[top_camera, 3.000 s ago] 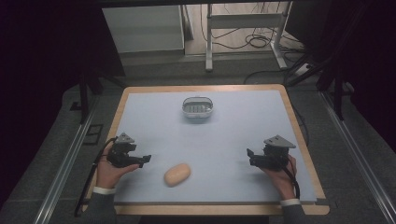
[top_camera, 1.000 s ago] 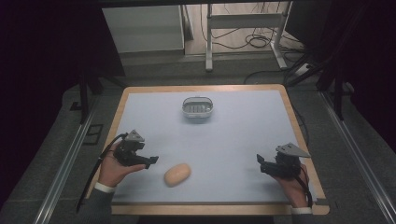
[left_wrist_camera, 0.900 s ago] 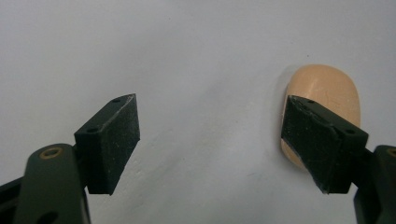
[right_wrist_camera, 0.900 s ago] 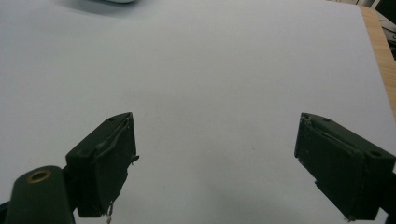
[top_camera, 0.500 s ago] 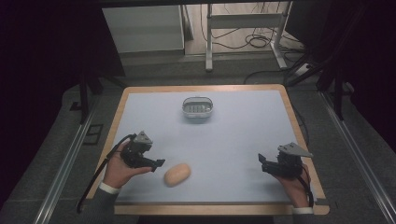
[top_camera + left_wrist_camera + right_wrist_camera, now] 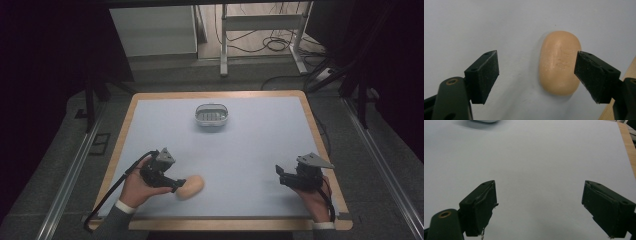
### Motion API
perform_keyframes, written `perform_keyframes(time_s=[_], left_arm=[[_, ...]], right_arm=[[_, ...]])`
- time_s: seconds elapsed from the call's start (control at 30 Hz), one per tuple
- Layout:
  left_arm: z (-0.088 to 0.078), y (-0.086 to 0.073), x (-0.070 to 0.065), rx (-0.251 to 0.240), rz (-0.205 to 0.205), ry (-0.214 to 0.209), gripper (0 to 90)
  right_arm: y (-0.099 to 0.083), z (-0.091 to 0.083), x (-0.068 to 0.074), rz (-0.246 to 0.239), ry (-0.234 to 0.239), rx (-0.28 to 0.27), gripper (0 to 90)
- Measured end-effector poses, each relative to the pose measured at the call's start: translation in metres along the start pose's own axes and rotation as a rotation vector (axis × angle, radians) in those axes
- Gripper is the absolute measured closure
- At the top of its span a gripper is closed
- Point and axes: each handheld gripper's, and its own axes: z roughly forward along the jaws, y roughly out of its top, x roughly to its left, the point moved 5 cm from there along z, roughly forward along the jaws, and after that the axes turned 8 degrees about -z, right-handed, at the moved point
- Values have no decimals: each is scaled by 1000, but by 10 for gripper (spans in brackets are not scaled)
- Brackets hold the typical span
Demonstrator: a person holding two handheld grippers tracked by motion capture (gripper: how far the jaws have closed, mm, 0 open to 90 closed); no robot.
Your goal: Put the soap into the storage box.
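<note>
1 soap bar (image 6: 190, 187), 1 dish (image 6: 212, 115), 2 grippers

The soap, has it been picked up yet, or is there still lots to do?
Not yet. Done: the left gripper is at the soap, jaws open. In hand: lining up, since the soap sits close to one jaw, not centred, still flat on the table. Left: closing, lifting, perhaps carrying it to the small dish at the far side. The right gripper waits open.
</note>
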Motion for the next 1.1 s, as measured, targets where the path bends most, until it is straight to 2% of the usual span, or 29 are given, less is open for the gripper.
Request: perform_keyframes(time_s=[0.3,0.37,0.6,0.83,1.1], left_arm=[[12,-1,-12,40,29,-19,197],[16,-1,-14,47,25,-43,196],[28,-2,-17,80,29,-56,197],[42,-5,-20,121,31,-63,201],[51,-8,-25,138,30,-62,218]], right_arm=[[0,0,0,-11,1,-3,125],[-1,1,0,-11,-4,-1,126],[-1,1,0,-10,-8,-8,125],[-3,3,0,-8,-9,8,126],[-4,4,-2,-2,-21,18,125]])
